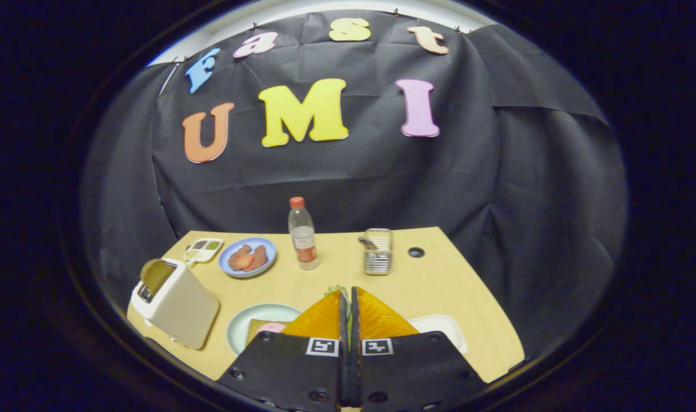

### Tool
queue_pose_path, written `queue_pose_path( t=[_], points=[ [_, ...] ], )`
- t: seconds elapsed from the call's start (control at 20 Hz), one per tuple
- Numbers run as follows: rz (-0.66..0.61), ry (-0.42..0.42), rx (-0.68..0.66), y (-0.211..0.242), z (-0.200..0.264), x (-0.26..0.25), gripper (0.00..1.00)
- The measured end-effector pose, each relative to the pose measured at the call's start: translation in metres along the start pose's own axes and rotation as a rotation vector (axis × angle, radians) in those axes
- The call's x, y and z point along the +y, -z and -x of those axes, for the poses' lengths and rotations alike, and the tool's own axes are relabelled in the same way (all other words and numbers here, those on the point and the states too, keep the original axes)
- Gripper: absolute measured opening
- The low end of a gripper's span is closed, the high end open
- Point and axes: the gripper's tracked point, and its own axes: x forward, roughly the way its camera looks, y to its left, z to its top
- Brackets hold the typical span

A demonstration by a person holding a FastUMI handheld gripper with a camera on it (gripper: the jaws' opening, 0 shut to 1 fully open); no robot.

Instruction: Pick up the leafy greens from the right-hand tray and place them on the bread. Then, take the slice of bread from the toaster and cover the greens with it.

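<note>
- Green leaf edges, the greens [336, 289], peek out at the tips of the gripper [348, 297], pinched in the thin gap between its two fingers, which are nearly closed together.
- Raised above the near edge of the wooden counter [439, 286], the gripper holds the greens in the air.
- Left of the fingers and just below them sits a pale plate [250, 320] with a bread slice [256, 328] on it; something pink [272, 328] lies on that slice, partly hidden by the left finger.
- Right of the fingers, a white tray [448, 329] shows its rim, mostly hidden behind the gripper.
- Further left, at the counter's near corner, stands a cream toaster [179, 309] with a brown bread slice [156, 273] sticking up out of its slot.
- Beyond the toaster lies a small white dish [203, 249] with divided sections, and beside it a blue plate [248, 257] with reddish-brown food.
- A clear bottle [303, 234] with a red cap stands upright near the middle of the counter, well ahead of the fingers.
- To its right is a metal basket [378, 252], and just beyond that a dark round hole [416, 252] in the counter.
</note>
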Motion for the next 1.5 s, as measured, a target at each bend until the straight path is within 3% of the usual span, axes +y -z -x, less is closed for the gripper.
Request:
queue_pose_path(
  t=[0.25,0.6,0.9,1.3,1.5],
  points=[
    [-0.012,-0.116,0.044,0.020,-0.019,0.103,0.00],
    [-0.182,-0.205,0.115,0.048,-0.039,0.177,0.00],
    [-0.236,-0.203,0.158,0.075,-0.062,0.170,0.00],
    [-0.202,-0.105,0.213,0.110,-0.079,0.108,0.01],
    [-0.188,-0.064,0.237,0.123,-0.090,0.082,0.08]
  ],
)
